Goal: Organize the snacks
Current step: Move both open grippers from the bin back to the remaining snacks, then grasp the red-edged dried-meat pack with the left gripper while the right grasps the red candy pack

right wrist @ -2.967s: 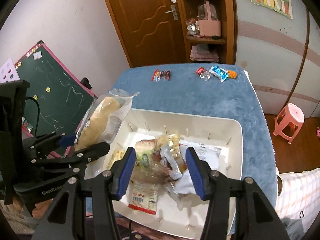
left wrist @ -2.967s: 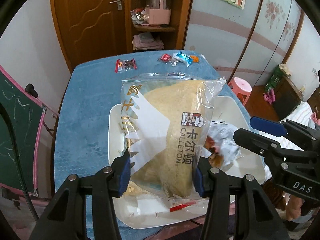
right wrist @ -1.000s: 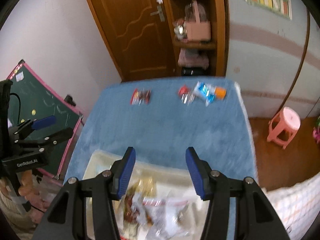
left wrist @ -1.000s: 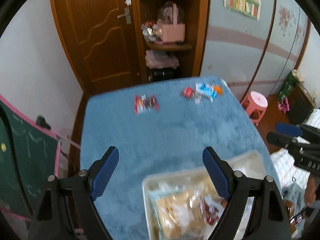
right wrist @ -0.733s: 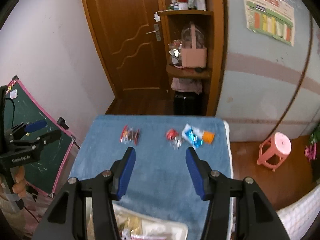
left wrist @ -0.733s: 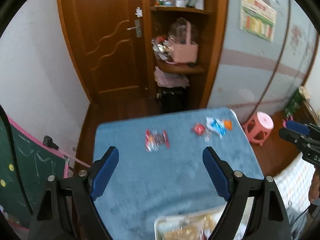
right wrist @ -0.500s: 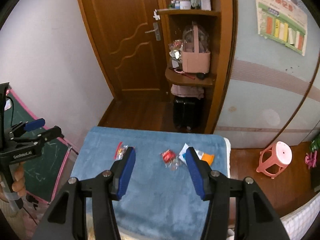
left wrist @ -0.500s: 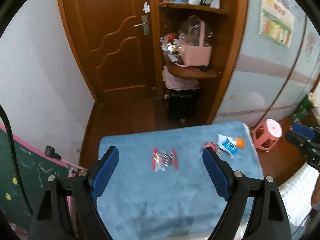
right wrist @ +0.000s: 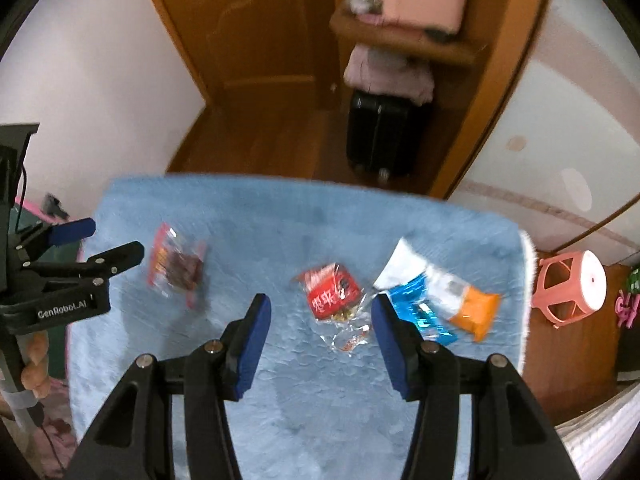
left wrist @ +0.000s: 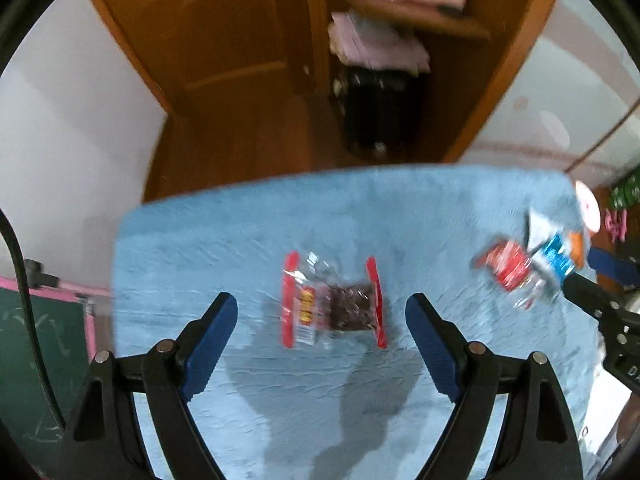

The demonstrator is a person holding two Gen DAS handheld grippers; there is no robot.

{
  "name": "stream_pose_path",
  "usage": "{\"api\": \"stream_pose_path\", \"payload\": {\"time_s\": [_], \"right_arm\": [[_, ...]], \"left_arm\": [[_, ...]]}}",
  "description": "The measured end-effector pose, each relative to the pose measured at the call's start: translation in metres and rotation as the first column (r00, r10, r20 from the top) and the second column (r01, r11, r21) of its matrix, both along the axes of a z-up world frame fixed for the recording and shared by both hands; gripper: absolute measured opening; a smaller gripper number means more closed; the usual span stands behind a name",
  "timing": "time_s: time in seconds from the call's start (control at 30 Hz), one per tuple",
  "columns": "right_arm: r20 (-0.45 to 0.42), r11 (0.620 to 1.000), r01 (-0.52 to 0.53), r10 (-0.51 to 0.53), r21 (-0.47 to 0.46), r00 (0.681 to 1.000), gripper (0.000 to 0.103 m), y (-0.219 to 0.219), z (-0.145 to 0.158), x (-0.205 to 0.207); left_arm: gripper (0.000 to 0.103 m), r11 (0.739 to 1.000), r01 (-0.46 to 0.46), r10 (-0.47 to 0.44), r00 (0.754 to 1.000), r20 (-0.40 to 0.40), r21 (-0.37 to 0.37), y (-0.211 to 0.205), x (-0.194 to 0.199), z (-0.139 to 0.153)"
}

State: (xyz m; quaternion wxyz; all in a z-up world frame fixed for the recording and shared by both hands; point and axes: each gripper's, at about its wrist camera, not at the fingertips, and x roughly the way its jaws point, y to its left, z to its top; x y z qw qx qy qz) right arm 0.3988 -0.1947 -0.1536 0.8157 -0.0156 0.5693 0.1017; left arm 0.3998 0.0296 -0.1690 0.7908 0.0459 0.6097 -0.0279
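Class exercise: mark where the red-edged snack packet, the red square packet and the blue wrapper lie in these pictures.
red-edged snack packet [left wrist: 332,300]: left wrist view, on its clear middle.
red square packet [right wrist: 331,297]: right wrist view, on its red printed face.
blue wrapper [right wrist: 416,308]: right wrist view, on its shiny blue part.

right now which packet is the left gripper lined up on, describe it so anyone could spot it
On the blue table cover, it lies alone toward the left side. It's the clear packet with red strips down both ends and a dark filling; the other packets are bunched together at the right.
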Motion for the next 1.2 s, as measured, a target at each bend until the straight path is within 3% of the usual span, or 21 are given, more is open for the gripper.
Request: {"api": "stream_pose_path", "payload": {"time_s": [0.13, 0.37, 0.53, 0.7, 0.83, 0.9, 0.93, 1.0, 1.07, 1.2], "right_arm": [[-0.035, 1.0, -0.025, 0.024, -0.017, 0.999, 0.053, 0.007, -0.035, 0.008], [-0.05, 1.0, -0.022, 0.021, -0.022, 0.999, 0.053, 0.007, -0.061, 0.021], [-0.033, 0.997, -0.036, 0.034, -0.073, 0.999, 0.055, 0.014, -0.072, 0.024], [-0.022, 0.995, -0.04, 0.038, -0.095, 0.999, 0.056, 0.017, -0.079, 0.024], [-0.012, 0.997, -0.03, 0.029, -0.072, 1.0, 0.056, 0.012, -0.082, 0.024], [-0.002, 0.997, -0.028, 0.028, -0.072, 1.0, 0.055, 0.012, -0.082, 0.024], [0.003, 0.997, -0.028, 0.028, -0.077, 1.0, 0.055, 0.012, -0.083, 0.023], [0.011, 0.996, -0.021, 0.022, -0.084, 1.0, 0.053, 0.012, -0.081, 0.018], [0.015, 0.996, -0.013, 0.014, -0.086, 1.0, 0.053, 0.013, -0.08, 0.014], [0.01, 0.997, -0.013, 0.014, -0.071, 1.0, 0.052, 0.016, -0.073, 0.003]], "left_arm": [[0.085, 0.999, 0.045, -0.044, 0.998, -0.043, 0.008, -0.011, -0.001, -0.037], [0.085, 0.998, 0.062, -0.063, 0.997, -0.047, -0.02, -0.013, 0.007, -0.055], [0.085, 0.997, 0.036, -0.04, 0.997, -0.068, -0.063, -0.007, 0.016, -0.063], [0.085, 0.998, 0.045, -0.048, 0.996, -0.081, -0.043, -0.007, 0.018, -0.073], [0.086, 0.999, 0.033, -0.033, 0.993, -0.114, -0.005, -0.011, 0.023, -0.096], [0.087, 1.0, 0.017, -0.019, 0.996, -0.092, -0.018, -0.01, 0.021, -0.098], [0.086, 1.0, 0.016, -0.017, 0.996, -0.087, -0.018, -0.01, 0.021, -0.098], [0.07, 0.999, 0.02, -0.022, 0.997, -0.067, -0.028, -0.009, 0.018, -0.095], [0.045, 0.999, 0.02, -0.022, 0.998, -0.052, -0.031, -0.009, 0.013, -0.088], [0.041, 1.0, 0.02, -0.02, 0.999, -0.049, -0.012, -0.012, 0.005, -0.083]]}}
